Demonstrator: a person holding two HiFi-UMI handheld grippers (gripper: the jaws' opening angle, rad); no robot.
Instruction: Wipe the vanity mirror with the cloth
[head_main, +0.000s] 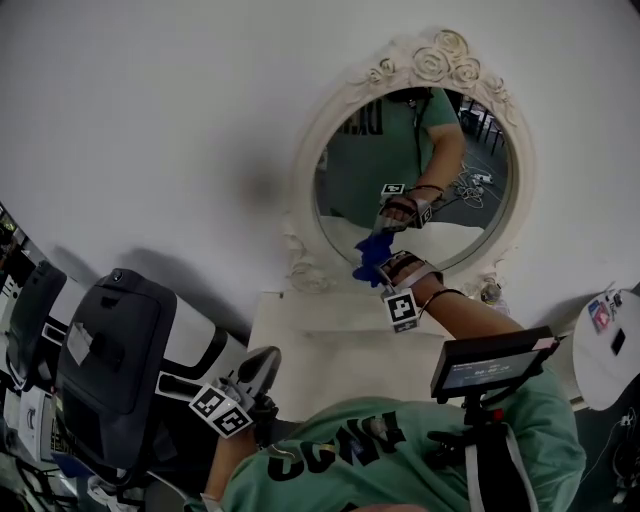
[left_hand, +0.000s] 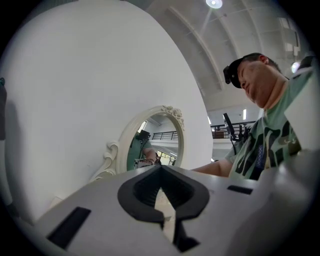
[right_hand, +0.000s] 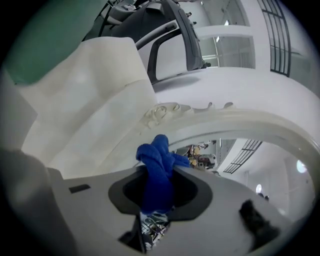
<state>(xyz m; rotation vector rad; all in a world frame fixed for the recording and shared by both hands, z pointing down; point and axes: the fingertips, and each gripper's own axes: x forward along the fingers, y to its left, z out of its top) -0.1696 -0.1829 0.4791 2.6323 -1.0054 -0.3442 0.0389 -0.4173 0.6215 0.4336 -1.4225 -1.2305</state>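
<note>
1. Two grippers are out. The right gripper (head_main: 380, 268) is raised to the vanity mirror (head_main: 350, 190), and the left gripper (head_main: 264, 364) is low, over the near left corner of the cream vanity top (head_main: 310, 345).
2. The right gripper's jaws are clamped on a bunched blue cloth (head_main: 372, 250). In the right gripper view, the cloth (right_hand: 158, 167) stands up between the dark pads.
3. The cloth sits at the lower left part of the glass, just inside the bottom of the carved white frame (head_main: 300, 190). I cannot tell for sure whether it presses on the glass.
4. The left gripper's jaws meet at the tips, with nothing held between them. Its own view looks up past them at the oval mirror (left_hand: 155, 135).
5. The person's right forearm (head_main: 470, 312) reaches across the tabletop towards the mirror's lower rim. The glass reflects the arm, the gripper and a green shirt.
6. Carved roses (head_main: 438, 58) top the frame, which leans against a plain white wall (head_main: 150, 120).
7. A dark grey and white machine (head_main: 110, 360) stands to the left of the vanity.
8. A white round surface (head_main: 590, 370) with small items on it is at the right edge.
9. A small screen (head_main: 490, 362) is mounted in front of the person's chest.
</note>
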